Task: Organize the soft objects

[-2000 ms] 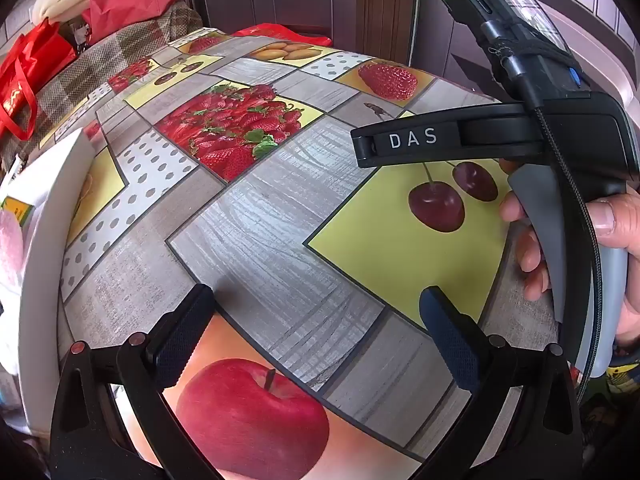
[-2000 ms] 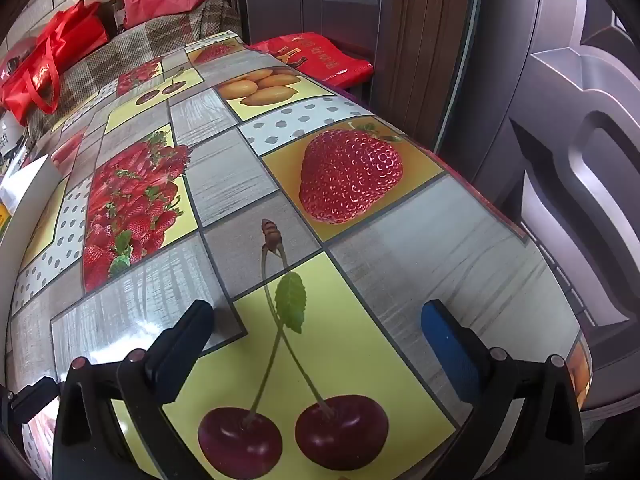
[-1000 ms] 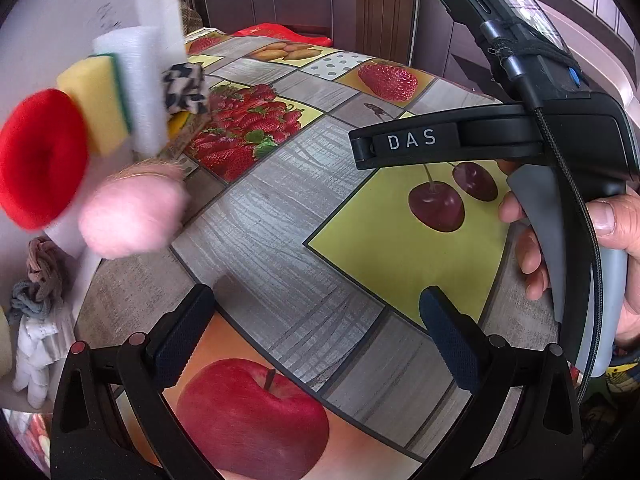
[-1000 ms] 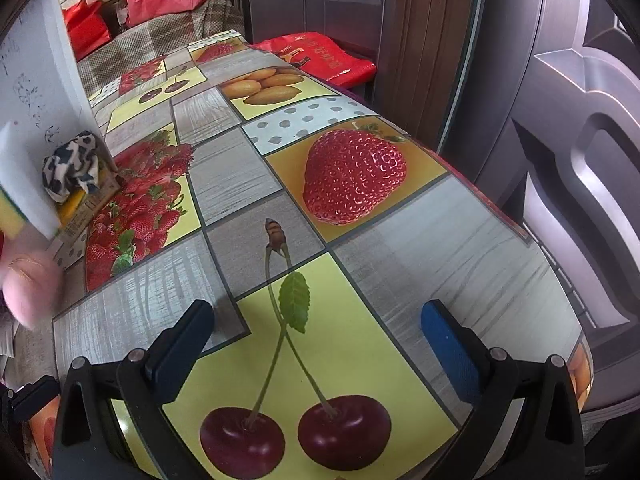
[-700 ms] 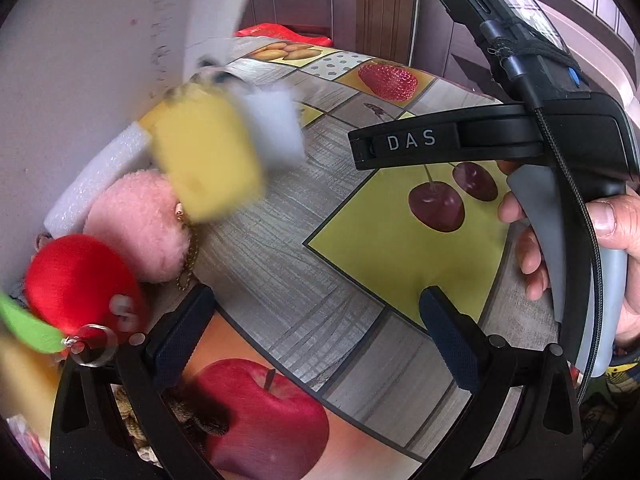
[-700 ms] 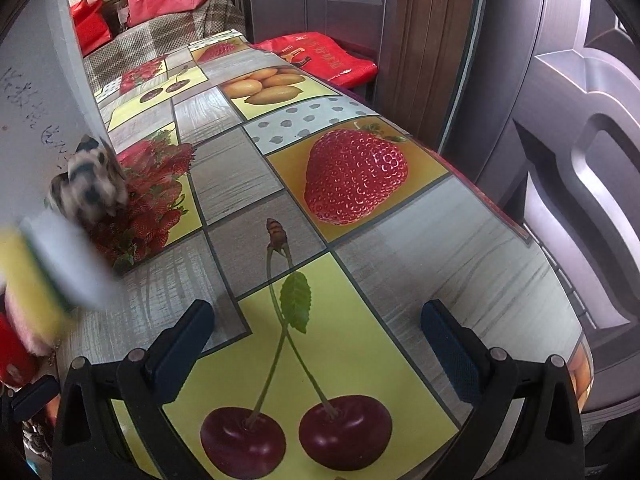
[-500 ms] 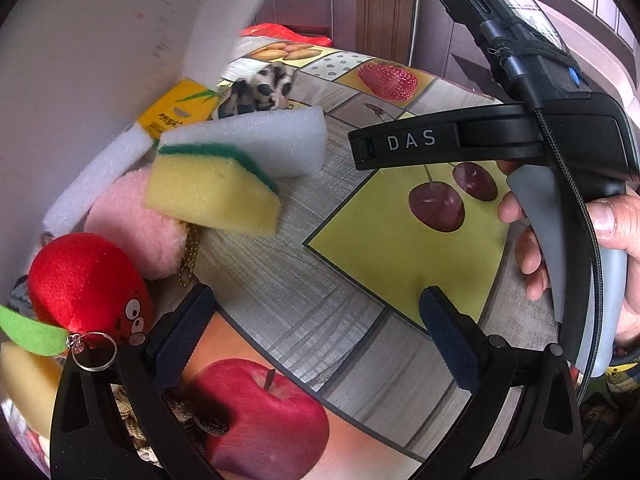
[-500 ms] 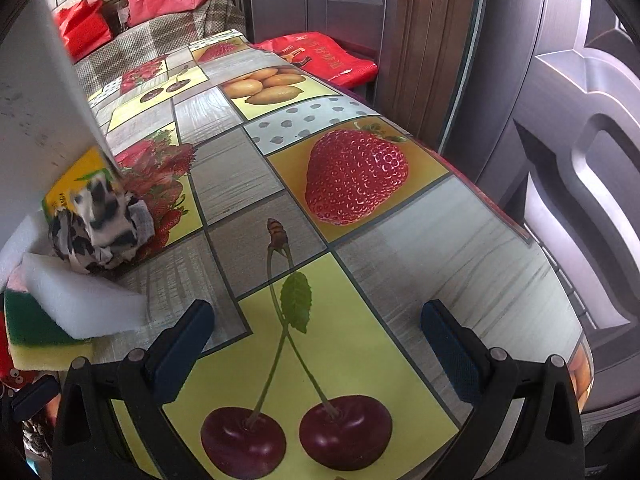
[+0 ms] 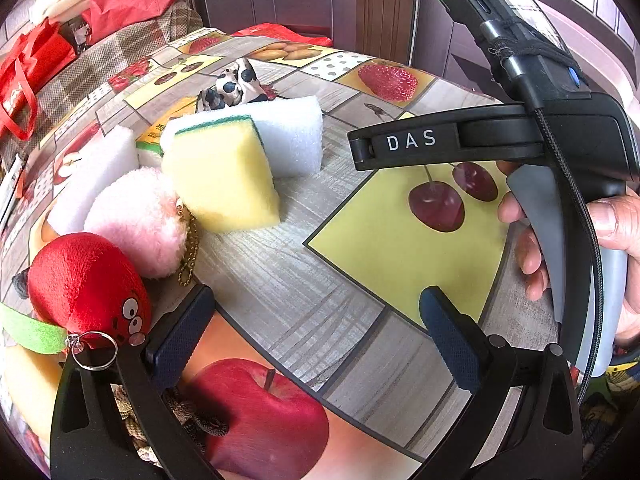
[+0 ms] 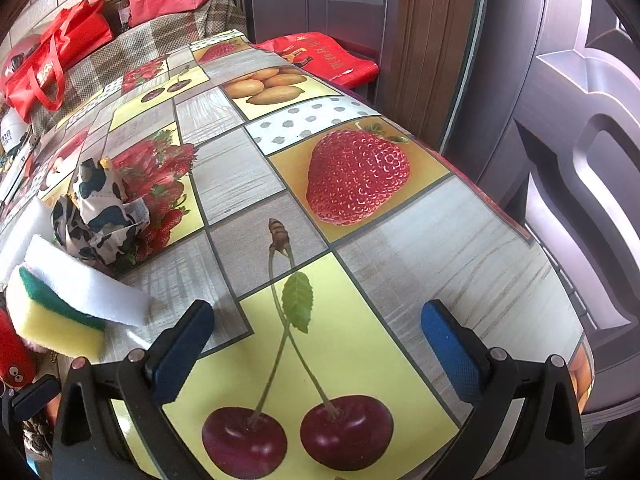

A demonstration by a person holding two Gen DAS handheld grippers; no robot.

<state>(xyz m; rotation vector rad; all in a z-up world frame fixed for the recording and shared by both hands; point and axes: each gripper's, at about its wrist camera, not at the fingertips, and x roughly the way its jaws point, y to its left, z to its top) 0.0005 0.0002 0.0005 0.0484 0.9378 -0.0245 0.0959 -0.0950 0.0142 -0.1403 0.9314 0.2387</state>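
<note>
Dumped since two seconds ago: soft things now lie piled on the table (image 9: 280,292), bare before. Yellow sponge (image 9: 220,184) leans on white foam block (image 9: 292,140); pink pompom (image 9: 136,220) and red plush toy (image 9: 84,284) beside it; spotted cloth (image 10: 100,212) behind. Left gripper (image 9: 316,328) and right gripper (image 10: 316,344): unchanged, both spread, empty.

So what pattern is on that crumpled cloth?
The crumpled cloth has black cow-like blotches on white, clearest in the right wrist view.
</note>
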